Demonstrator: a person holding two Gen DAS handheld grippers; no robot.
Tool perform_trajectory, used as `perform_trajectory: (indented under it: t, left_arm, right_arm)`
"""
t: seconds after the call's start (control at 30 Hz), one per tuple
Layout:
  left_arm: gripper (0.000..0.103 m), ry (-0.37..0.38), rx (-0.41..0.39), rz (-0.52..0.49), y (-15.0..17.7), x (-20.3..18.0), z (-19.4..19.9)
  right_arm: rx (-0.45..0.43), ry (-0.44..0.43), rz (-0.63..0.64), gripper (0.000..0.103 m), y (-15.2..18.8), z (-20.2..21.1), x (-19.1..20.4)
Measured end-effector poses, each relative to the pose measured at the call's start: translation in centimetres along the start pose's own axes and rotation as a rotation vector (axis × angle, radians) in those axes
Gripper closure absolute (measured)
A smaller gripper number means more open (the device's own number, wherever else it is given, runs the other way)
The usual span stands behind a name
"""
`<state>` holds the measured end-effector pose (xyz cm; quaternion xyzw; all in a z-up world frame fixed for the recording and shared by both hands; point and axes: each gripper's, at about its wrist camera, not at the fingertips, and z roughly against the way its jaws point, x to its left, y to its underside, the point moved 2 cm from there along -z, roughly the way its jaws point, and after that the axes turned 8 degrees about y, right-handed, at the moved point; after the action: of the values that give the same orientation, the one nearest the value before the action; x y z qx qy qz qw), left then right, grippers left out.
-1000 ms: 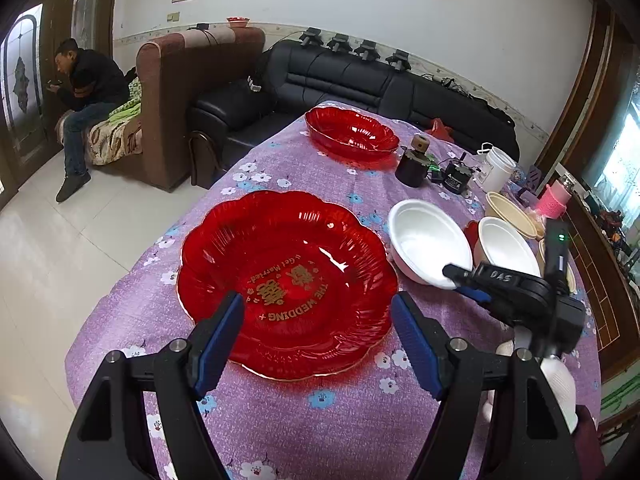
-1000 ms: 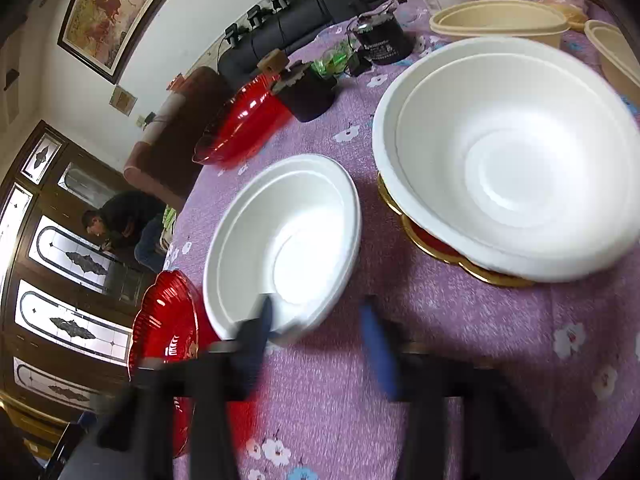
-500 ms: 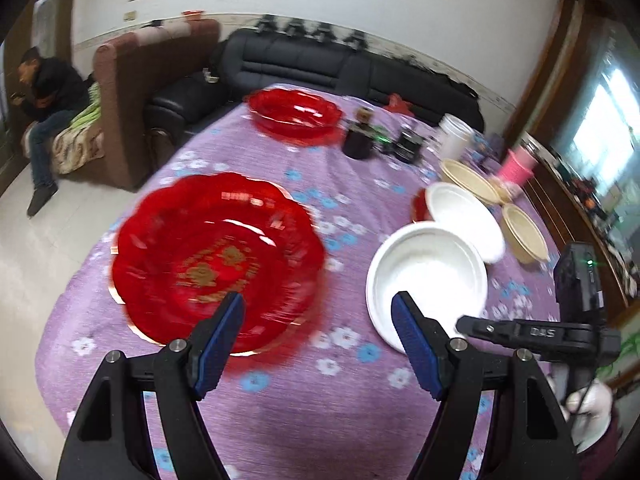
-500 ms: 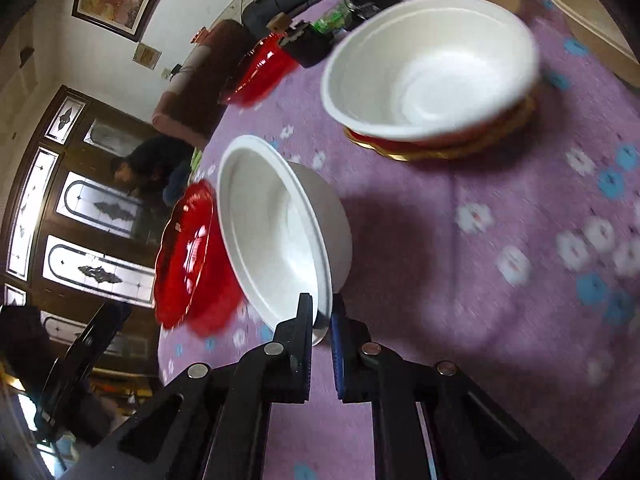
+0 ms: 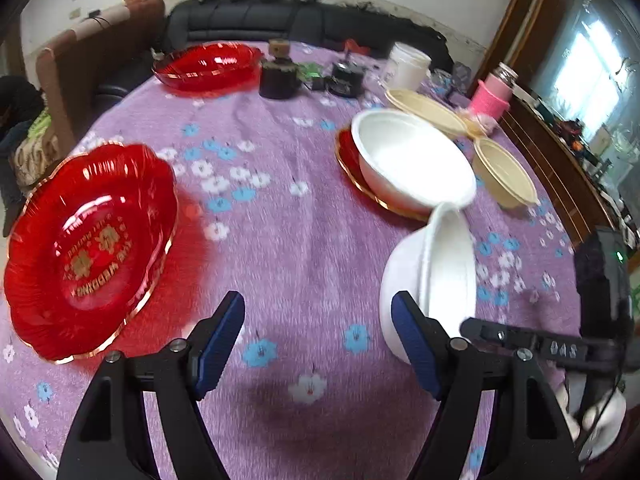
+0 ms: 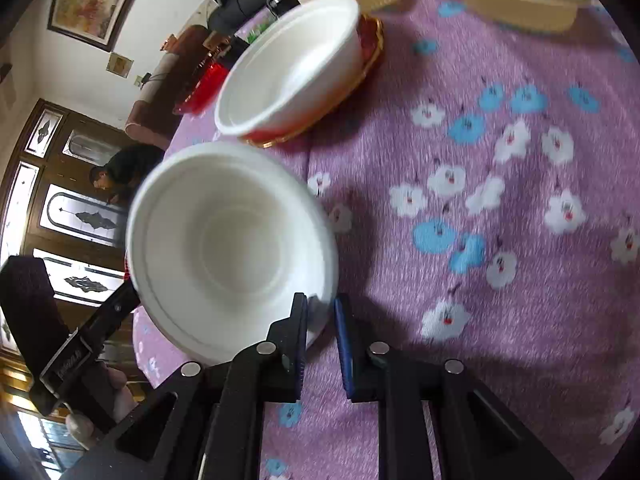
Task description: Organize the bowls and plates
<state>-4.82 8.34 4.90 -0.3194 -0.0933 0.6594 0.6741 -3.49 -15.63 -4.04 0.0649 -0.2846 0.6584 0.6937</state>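
White foam bowl (image 6: 232,248), lower left of the right view: newly lifted off the cloth, rim pinched in the right gripper (image 6: 320,332), ready for stacking; left gripper (image 5: 320,344) agape, empty.

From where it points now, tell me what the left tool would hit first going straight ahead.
Most likely the purple tablecloth: the left tool stands open and empty above bare cloth. The held white bowl lies just right of that line; depth is unclear.

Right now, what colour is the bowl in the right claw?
White; the bowl shows best in the right wrist view.
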Motion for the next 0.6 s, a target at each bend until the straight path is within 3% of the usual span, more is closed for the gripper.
perform_trajectory:
  t: [0.27, 0.6]
  left_arm:
    - [0.028, 0.005, -0.016, 0.082, -0.9, 1.3, -0.3]
    - [0.027, 0.047, -0.017, 0.149, -0.7, 2.3, -0.5]
  right_arm:
    - [-0.084, 0.030, 0.048, 0.080, -1.3, 0.3, 0.7]
    - [-0.107, 0.041, 0.059, 0.075, -1.4, 0.1, 0.6]
